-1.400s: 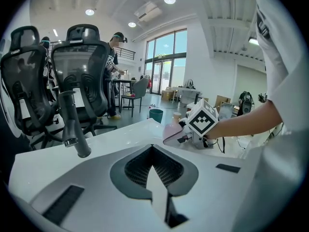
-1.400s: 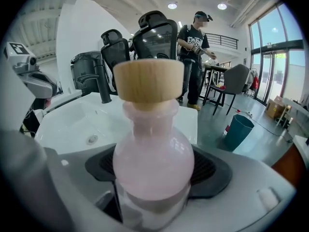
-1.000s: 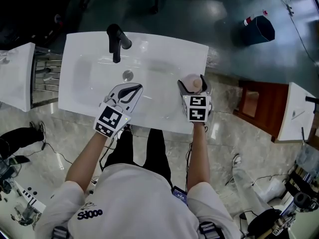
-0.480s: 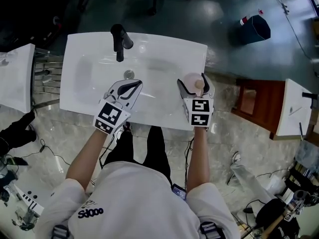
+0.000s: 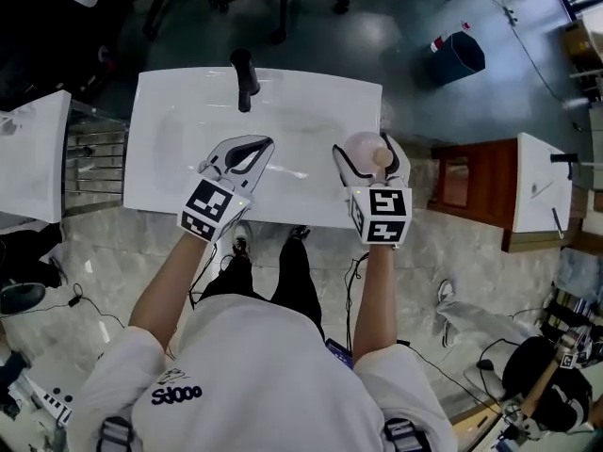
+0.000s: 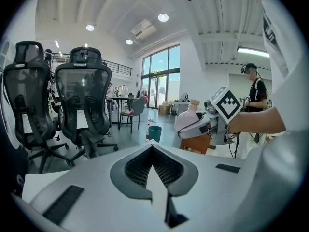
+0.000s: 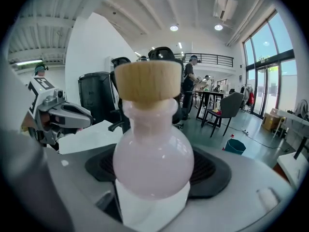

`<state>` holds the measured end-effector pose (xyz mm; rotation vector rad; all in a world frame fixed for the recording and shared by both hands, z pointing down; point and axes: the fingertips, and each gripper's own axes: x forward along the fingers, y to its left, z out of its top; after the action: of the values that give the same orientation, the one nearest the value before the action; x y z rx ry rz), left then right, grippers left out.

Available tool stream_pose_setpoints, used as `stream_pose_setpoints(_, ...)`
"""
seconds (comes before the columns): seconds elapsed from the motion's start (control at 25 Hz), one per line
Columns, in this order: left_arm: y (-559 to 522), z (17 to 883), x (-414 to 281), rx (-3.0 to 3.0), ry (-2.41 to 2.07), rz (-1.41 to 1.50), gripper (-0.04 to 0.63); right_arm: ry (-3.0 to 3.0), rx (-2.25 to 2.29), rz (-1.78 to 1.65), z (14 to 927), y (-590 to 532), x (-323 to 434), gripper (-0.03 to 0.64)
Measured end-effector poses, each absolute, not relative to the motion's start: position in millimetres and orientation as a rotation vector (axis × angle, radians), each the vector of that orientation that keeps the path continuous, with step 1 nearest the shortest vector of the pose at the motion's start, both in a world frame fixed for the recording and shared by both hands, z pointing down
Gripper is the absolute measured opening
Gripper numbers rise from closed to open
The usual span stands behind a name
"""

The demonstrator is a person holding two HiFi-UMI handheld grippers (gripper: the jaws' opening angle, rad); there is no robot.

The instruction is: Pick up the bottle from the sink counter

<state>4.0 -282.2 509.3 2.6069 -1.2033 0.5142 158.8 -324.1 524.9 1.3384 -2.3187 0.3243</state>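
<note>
Black office chairs point(image 6: 84, 98) stand near tall bright windows point(image 6: 161, 76).

Looks like an open office hall: mesh office chairs point(image 6: 82, 100) left of the left gripper point(image 6: 152, 144), tall windows point(image 6: 161, 74) ahead of it, ceiling lights point(image 6: 163, 17) above.

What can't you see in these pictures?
Bottom of the round pink glass bottle with wooden cork: in the right gripper view, its own belly covers it.
Whether it touches the white sink counter: the head view looks straight down, and the right claw surrounds it.
What's inside: the pink glass is cloudy in both views.
</note>
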Motion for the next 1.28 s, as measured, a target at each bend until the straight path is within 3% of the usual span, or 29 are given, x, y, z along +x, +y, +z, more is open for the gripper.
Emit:
stream_pose_setpoints(0.92,-220.9,410.9,-33.0,2.864,-1.077,0.278,0.005,-2.4,1.581,0.246,392.4,-197.2,108.5,0.413)
stream_pose_setpoints(1.28,-209.1,405.6,-52.5,2.892,-1.083,0.275,0.005,-2.399,1.632,0.228,379.3,-168.9,92.6,0.413)
